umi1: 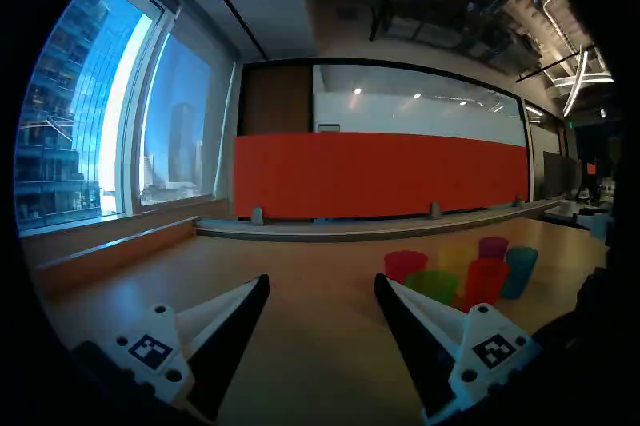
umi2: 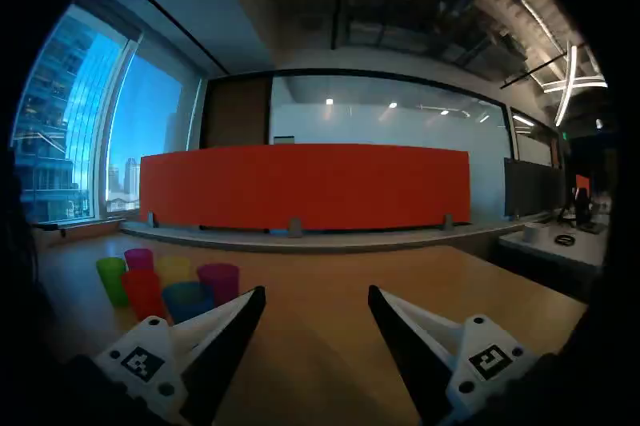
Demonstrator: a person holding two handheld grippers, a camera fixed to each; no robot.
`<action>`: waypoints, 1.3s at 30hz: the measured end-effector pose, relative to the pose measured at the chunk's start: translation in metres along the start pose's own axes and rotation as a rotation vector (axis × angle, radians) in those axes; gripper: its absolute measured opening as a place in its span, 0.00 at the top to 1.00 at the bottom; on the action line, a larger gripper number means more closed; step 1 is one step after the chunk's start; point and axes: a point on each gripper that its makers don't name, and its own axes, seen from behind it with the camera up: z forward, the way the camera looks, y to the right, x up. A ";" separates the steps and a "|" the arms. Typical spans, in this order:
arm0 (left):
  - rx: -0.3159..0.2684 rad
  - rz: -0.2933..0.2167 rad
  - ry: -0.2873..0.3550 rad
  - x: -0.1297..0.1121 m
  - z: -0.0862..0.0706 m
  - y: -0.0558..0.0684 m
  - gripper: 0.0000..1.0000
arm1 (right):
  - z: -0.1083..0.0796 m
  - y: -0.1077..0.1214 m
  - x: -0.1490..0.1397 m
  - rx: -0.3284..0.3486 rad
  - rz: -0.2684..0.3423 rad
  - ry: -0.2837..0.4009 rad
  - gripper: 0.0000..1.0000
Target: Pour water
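Cluster of coloured cups stands on the bench, beyond and to the right of the left gripper's fingers. In the right gripper view the cups sit low left, just past that gripper's left finger. All upright and packed close, touching or nearly so (can't tell which one holds water, if any).

Left gripper: fingers wide apart, nothing between them. Right gripper: also wide and empty.

Step in hand looks like the reach for a cup. To do it well:
- pick an outer cup
- come in level
- straddle that cup alone so neighbours don't tip
- close mid-wall
- lift straight up before any tilt

Orange partition and window are behind, well apart.
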 end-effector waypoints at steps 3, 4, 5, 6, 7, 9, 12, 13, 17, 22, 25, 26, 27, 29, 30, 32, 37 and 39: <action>0.000 0.000 0.000 0.001 0.000 0.000 0.02 | 0.001 0.000 0.000 0.000 0.000 0.000 0.01; 0.000 0.000 0.000 0.001 0.000 0.000 0.02 | 0.001 0.000 0.000 0.000 0.000 0.000 0.01; 0.000 0.000 0.000 0.000 0.000 0.000 0.02 | 0.001 0.000 0.000 0.000 0.000 0.000 0.01; 0.000 0.000 0.000 0.000 0.000 0.000 0.02 | 0.001 0.000 0.000 0.000 0.000 0.000 0.01; 0.000 0.000 0.000 0.001 0.000 0.000 0.02 | 0.001 0.000 0.000 0.000 0.000 0.000 0.01; 0.000 0.000 0.000 0.001 0.000 0.000 0.03 | 0.001 0.000 0.000 0.000 -0.001 0.000 0.01; 0.000 0.000 0.000 0.001 0.000 -0.001 0.03 | 0.001 0.000 0.000 0.000 0.000 0.000 0.01; 0.000 0.000 0.000 0.000 0.000 -0.001 0.02 | 0.001 0.000 0.000 0.000 0.000 0.000 0.01; 0.000 0.000 0.000 0.000 0.000 0.000 0.02 | 0.001 0.000 0.001 0.000 -0.001 0.000 0.01; 0.000 0.000 0.000 0.000 0.000 0.000 0.02 | 0.001 0.000 0.001 0.000 -0.001 0.000 0.01; 0.000 0.000 0.000 0.000 0.000 0.000 0.02 | 0.001 0.000 0.000 0.000 0.000 0.000 0.01; 0.000 0.000 0.000 0.001 0.000 0.000 0.03 | 0.001 0.000 0.000 0.000 0.000 0.000 0.01; 0.000 0.000 0.000 0.001 0.000 0.000 0.03 | 0.001 0.000 0.000 0.000 0.000 0.000 0.01; 0.000 0.000 0.000 0.000 0.000 0.000 0.03 | 0.001 0.000 0.000 0.000 -0.001 0.000 0.01; 0.000 0.000 -0.001 0.000 0.000 0.000 0.02 | 0.001 0.000 0.000 0.000 0.000 0.000 0.01; 0.000 0.000 -0.001 0.000 0.000 0.000 0.03 | 0.000 0.000 0.000 0.000 0.000 0.000 0.01; -0.005 0.001 0.000 0.001 0.001 0.001 0.03 | 0.001 0.000 0.001 0.000 -0.001 -0.001 0.01; -0.008 0.001 0.000 0.002 0.001 0.002 0.03 | 0.001 0.000 0.001 -0.001 -0.001 -0.001 0.01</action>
